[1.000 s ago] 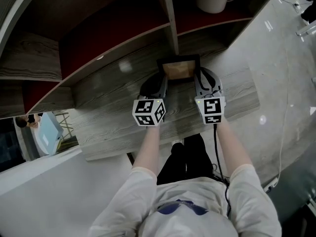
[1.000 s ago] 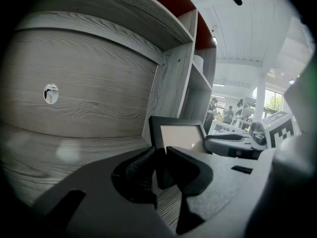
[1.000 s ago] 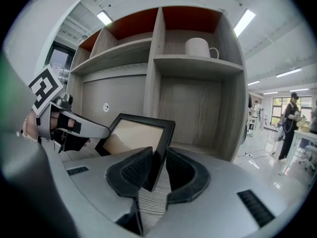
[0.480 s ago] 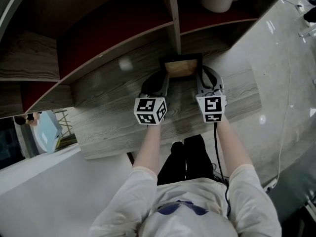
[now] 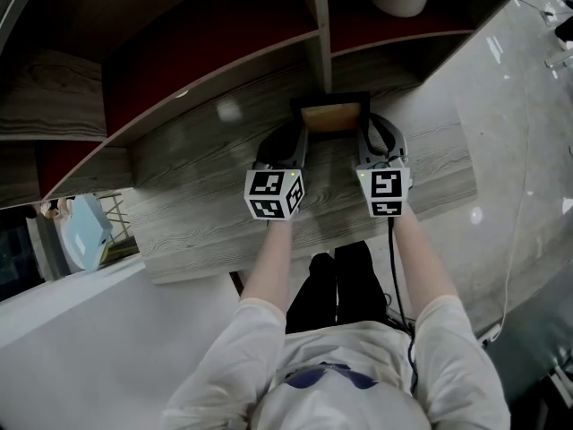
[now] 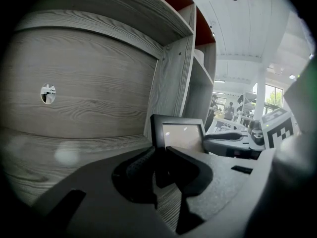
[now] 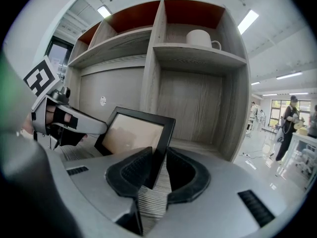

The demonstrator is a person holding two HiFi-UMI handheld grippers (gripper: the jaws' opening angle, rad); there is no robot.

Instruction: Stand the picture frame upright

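Desk: the grey wood-grain desk (image 5: pixel 197 209), backed by shelf cubbies (image 7: pixel 198 103), is seen beneath and ahead of both tools.
Frame: the black-rimmed rectangular picture frame (image 5: pixel 333 115) is held between the two tools. It is raised off the flat, with its face tipped slightly upward.
Left tool: the left tool (image 6: pixel 159 163) is clamped on the frame's left edge.
Right tool: the right tool (image 7: pixel 157 168) is pinched on the right edge.
Done: the raising is judged largely complete.
Left: settling on the bottom edge and release; no rear stand can be seen.
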